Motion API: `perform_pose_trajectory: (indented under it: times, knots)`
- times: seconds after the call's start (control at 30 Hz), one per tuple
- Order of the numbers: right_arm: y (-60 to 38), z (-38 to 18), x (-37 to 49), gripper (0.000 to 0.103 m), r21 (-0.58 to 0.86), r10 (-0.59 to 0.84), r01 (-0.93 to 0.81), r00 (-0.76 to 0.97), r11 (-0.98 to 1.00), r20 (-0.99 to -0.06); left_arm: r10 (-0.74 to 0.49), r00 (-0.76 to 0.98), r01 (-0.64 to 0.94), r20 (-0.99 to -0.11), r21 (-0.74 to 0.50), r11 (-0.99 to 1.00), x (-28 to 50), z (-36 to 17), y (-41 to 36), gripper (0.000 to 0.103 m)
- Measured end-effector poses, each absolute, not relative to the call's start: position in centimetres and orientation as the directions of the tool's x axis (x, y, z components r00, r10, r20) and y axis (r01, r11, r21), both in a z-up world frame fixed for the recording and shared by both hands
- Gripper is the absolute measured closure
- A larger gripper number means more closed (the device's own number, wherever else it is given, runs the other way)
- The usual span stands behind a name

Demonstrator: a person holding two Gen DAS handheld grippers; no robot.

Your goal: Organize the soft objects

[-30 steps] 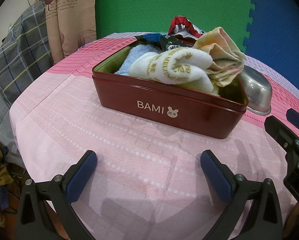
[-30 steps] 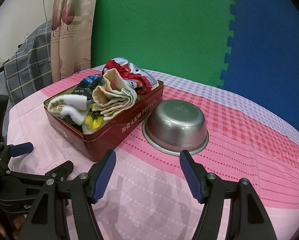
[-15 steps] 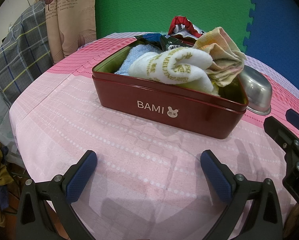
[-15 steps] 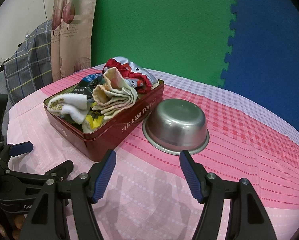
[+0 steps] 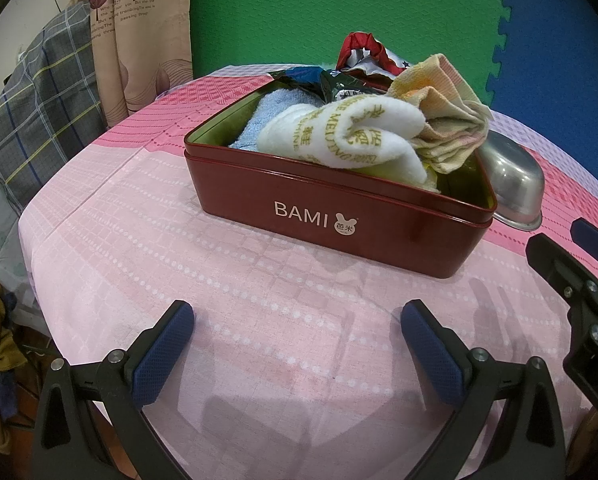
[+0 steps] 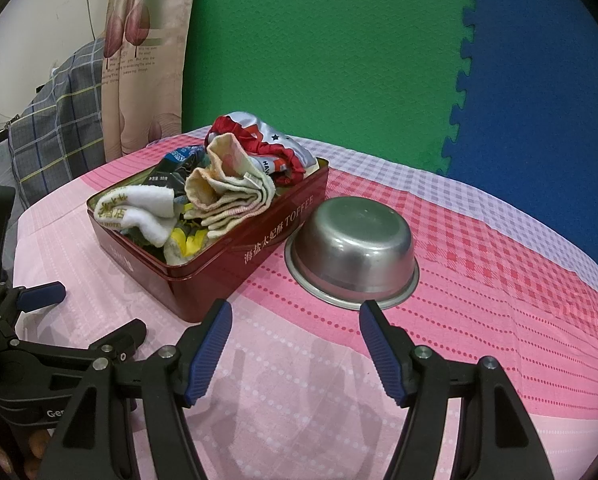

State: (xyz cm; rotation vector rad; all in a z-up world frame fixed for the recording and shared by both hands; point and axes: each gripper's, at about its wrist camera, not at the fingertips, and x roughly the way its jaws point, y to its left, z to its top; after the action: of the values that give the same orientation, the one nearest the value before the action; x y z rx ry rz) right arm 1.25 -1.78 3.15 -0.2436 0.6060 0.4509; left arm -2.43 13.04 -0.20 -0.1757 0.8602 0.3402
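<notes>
Soft cloths fill a dark red tin, lettered BAMI on its near wall, standing on a round table under a pink tablecloth. Left wrist view: tin sits at 12 o'clock from the left gripper, well apart from it. White towel with gold lettering lies on top toward the near wall; a pale blue cloth lies beside it at 10 o'clock; a folded peach and yellow cloth is heaped at 2 o'clock from the towel; a red and silver fabric piece rises at the far end. Left gripper fingers spread wide, holding nothing, low over the tablecloth. Right wrist view: right gripper also spread wide and empty, its gap facing between the tin's corner and an upturned steel bowl. Bowl rests mouth down just beside the tin's long side, at 1 o'clock from the right gripper. Green and blue foam mats stand behind the table.
</notes>
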Motion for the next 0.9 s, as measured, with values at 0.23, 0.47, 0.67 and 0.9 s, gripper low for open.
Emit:
perform_pose_trajectory:
  times: [0.23, 0.47, 0.67, 0.9]
  knots:
    - [-1.8, 3.0, 1.3, 0.035, -0.089, 0.334, -0.478, 0.724, 0.874, -0.603, 0.219, 0.607, -0.359, -0.764, -0.018, 0.933, -2.4, -0.2, 13.1, 0.000]
    - [-3.7, 3.3, 2.7, 0.035, 0.007, 0.378, -0.489, 0.664, 0.872, -0.645, 0.199, 0.620, -0.383, -0.759, -0.071, 0.921, -3.2, 1.1, 13.8, 0.000]
    - [-13.7, 3.7, 6.5, 0.035, 0.032, 0.216, -0.264, 0.708, 0.964, -0.673, 0.252, 0.598, -0.455, -0.761, -0.064, 0.888, -5.3, 5.1, 14.2, 0.000]
    - [-28.3, 1.1, 13.4, 0.035, -0.024, -0.071, 0.084, 0.618, 0.996, -0.783, 0.269, 0.555, -0.508, -0.787, -0.065, 0.859, -7.8, 6.9, 15.2, 0.000]
